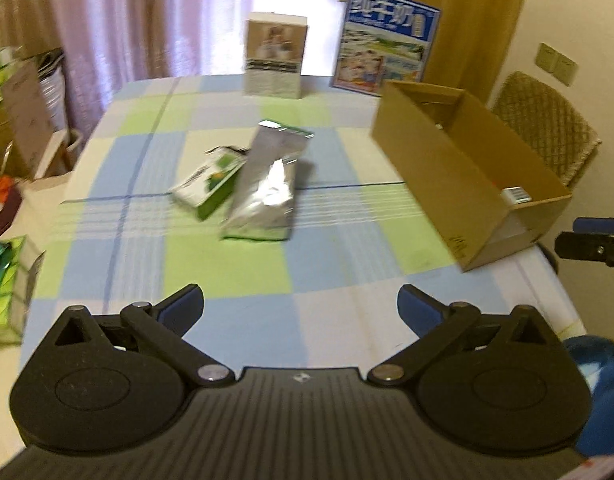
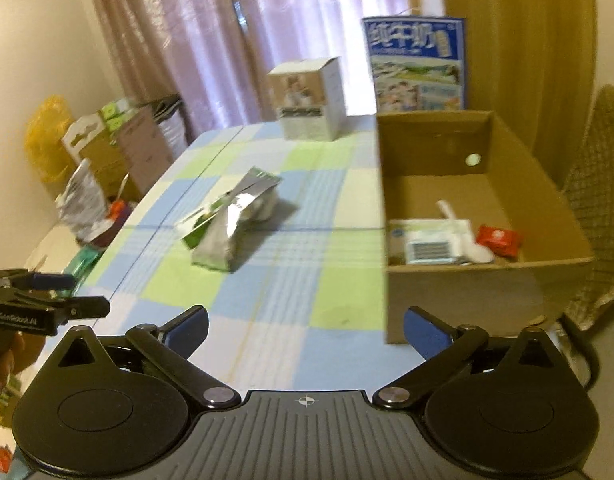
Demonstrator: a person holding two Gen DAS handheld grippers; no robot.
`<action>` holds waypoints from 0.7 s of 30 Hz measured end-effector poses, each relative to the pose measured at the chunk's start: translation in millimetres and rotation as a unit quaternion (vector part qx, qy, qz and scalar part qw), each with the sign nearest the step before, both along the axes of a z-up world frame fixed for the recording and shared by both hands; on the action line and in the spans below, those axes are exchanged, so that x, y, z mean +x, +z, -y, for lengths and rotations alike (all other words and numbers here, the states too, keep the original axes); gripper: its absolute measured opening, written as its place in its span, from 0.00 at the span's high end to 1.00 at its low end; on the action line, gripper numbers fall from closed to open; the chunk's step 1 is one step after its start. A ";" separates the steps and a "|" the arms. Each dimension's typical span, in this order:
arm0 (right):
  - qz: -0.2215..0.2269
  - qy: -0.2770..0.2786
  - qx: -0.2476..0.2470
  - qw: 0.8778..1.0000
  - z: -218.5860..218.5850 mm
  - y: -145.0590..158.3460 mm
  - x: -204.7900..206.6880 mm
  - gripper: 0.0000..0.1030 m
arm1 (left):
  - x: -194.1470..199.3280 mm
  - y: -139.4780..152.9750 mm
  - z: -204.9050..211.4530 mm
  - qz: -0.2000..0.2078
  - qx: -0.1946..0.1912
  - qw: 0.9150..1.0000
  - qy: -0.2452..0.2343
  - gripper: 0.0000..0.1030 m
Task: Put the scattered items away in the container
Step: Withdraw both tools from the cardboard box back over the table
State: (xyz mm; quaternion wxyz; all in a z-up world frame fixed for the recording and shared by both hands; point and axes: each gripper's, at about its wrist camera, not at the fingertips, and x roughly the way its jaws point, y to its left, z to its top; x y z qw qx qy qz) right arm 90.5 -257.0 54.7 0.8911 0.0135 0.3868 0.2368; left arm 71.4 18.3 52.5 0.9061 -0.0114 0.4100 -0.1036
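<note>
The checked table carries an open cardboard box on its right side, already holding a white packet and a small red packet. Mid-table, well apart from the box, a silver pouch leans against a green carton, not yet tidied. The left gripper and right gripper hover over the near edge, angled down, jaws spread wide, empty.
</note>
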 end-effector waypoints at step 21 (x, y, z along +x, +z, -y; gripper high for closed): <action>-0.028 0.042 -0.022 0.999 -68.1 -29.5 33.2 0.02 | 24.2 -24.4 -56.9 -0.016 0.042 0.999 0.004 0.01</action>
